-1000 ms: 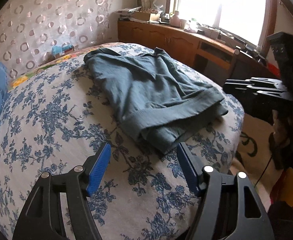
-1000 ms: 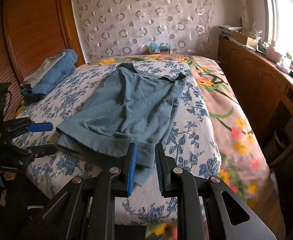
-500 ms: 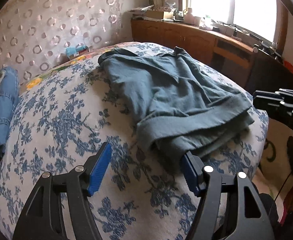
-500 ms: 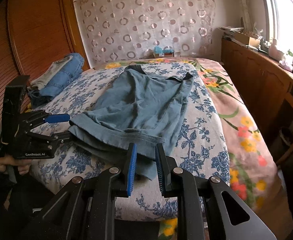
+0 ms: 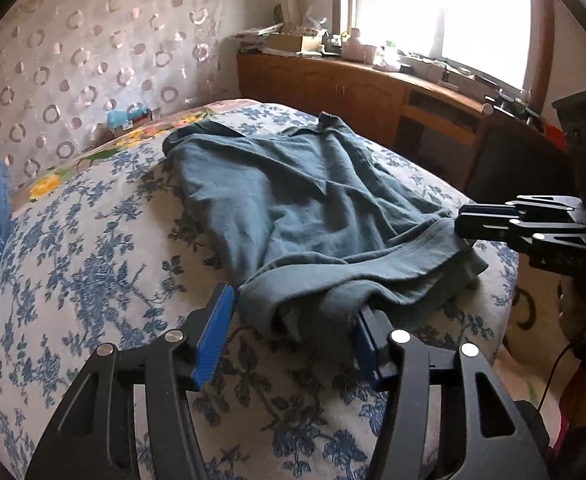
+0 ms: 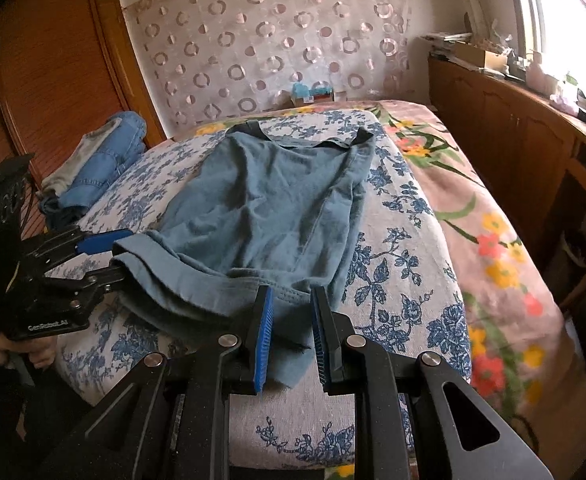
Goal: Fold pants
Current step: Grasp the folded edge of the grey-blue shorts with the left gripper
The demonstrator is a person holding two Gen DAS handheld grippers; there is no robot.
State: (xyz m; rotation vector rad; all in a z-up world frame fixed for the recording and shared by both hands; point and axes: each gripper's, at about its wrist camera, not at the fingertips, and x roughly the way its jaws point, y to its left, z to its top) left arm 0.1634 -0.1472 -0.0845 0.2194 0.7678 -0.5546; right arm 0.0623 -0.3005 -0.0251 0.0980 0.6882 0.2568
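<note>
Grey-blue pants [image 5: 305, 216] lie on the blue-flowered bed, legs doubled, hems toward me. My left gripper [image 5: 293, 320] is open, its blue pads either side of the near hem corner, which bunches between them. It also shows in the right wrist view [image 6: 113, 256], open around that hem corner. My right gripper [image 6: 289, 312] is partly open with the other hem corner of the pants [image 6: 265, 208] lying between its pads, not pinched. In the left wrist view it [image 5: 465, 224] sits at the hem's right end.
Folded jeans [image 6: 101, 164] are stacked at the bed's far left by the wooden wardrobe [image 6: 45, 80]. A wooden cabinet [image 6: 513, 140] with clutter runs under the window on the right. A floral sheet [image 6: 473, 208] covers the bed's right side.
Both grippers moved forward onto the hem end of the pants. The left gripper's pads now straddle the hem corner, and the right gripper's pads have reached over the other corner.
</note>
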